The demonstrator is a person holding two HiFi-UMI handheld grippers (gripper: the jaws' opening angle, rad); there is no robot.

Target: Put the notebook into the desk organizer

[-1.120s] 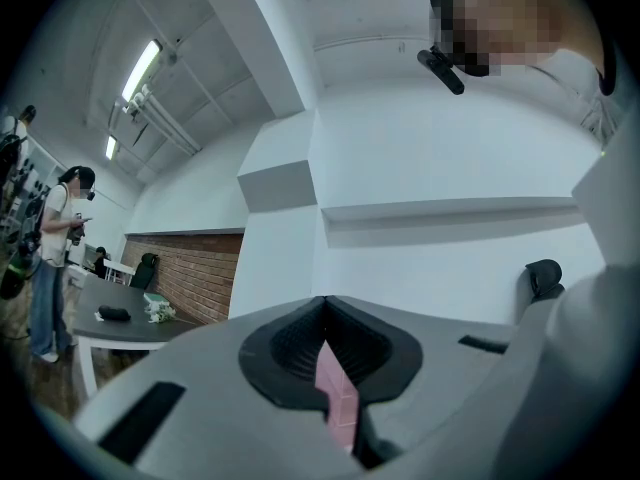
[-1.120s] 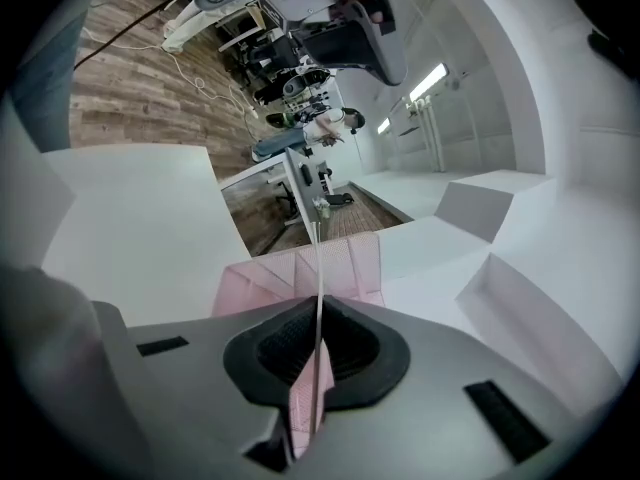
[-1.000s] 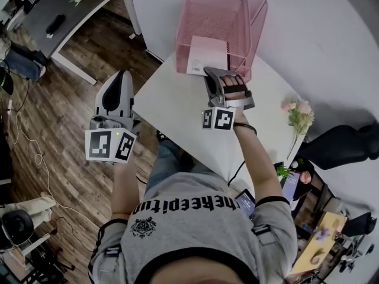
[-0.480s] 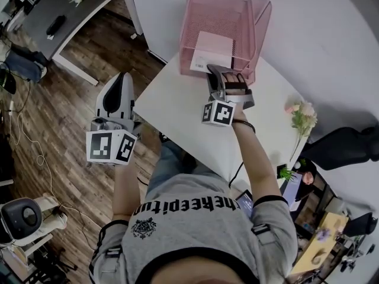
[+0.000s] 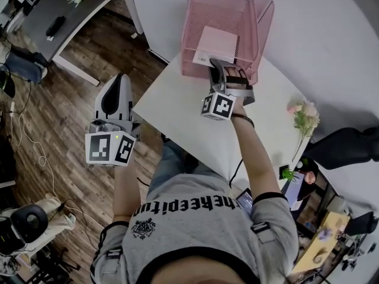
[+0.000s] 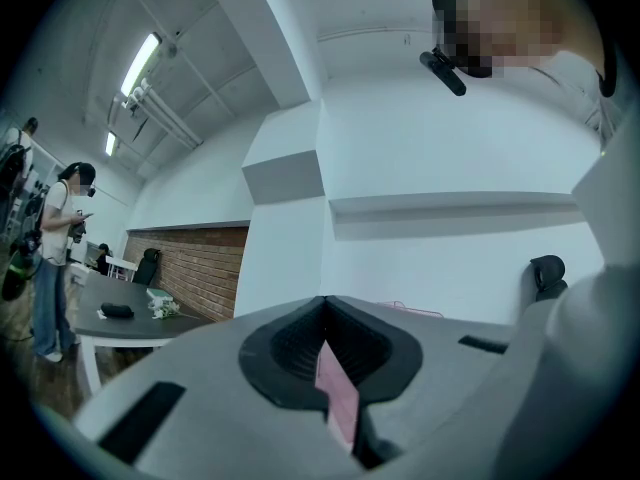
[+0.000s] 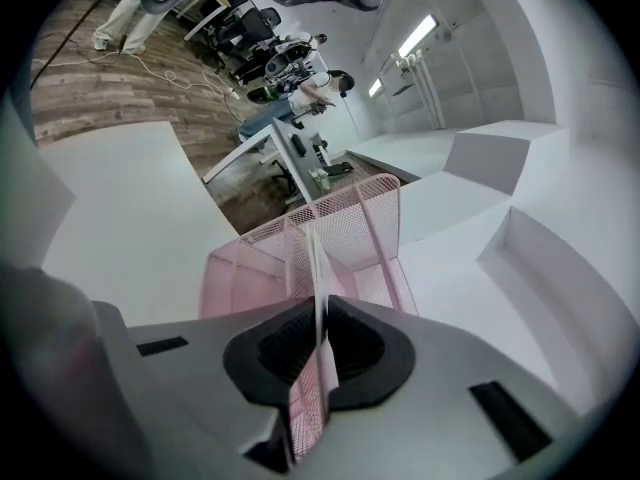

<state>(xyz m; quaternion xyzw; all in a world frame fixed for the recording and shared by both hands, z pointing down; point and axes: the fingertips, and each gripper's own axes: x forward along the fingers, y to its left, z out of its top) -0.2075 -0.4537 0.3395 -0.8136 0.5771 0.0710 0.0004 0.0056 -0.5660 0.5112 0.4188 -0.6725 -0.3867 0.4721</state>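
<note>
The right gripper, fingers clenched on the pale notebook, holds it partly inside the pink mesh desk organizer on the white desk. The left gripper hangs beside the desk, fingers closed, apparently on nothing.

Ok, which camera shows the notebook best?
The head view: the notebook shows its pale cover, partway inside the pink organizer. The right gripper view shows only its thin edge between the fingers. The left gripper view misses it.
</note>
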